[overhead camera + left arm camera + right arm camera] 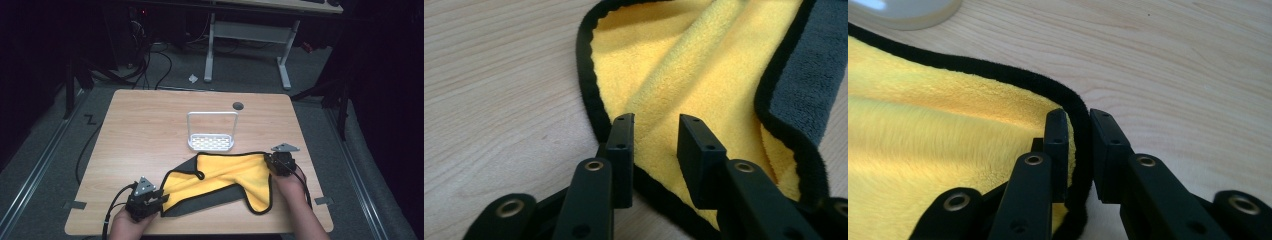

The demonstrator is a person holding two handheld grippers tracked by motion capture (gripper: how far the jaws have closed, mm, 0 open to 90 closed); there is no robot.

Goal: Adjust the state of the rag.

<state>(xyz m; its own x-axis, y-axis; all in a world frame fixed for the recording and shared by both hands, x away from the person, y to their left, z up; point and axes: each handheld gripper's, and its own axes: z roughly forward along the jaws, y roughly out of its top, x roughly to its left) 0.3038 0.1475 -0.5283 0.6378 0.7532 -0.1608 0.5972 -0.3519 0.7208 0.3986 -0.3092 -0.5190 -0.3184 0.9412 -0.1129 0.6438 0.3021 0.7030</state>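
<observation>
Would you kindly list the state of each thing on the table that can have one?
Cloth: crumpled, partly folded, yellow face up, grey underside showing along the near edge.
Left tool: open, jaws astride the cloth's edge, not pressing.
Right tool: shut on the cloth's black hem.
White rack: upright, empty, beyond the cloth.

My view: cloth [227,172] is plush microfibre, fuzzy yellow pile on one face, grey nap on the other, w/ black stitched hem. Table [150,125] is light wood-grain laminate, smooth, matt. Rack [211,131] looks like white plastic, slight sheen. My left gripper [655,135] & right gripper [1079,131]: matt black plastic, brass rivets.
</observation>
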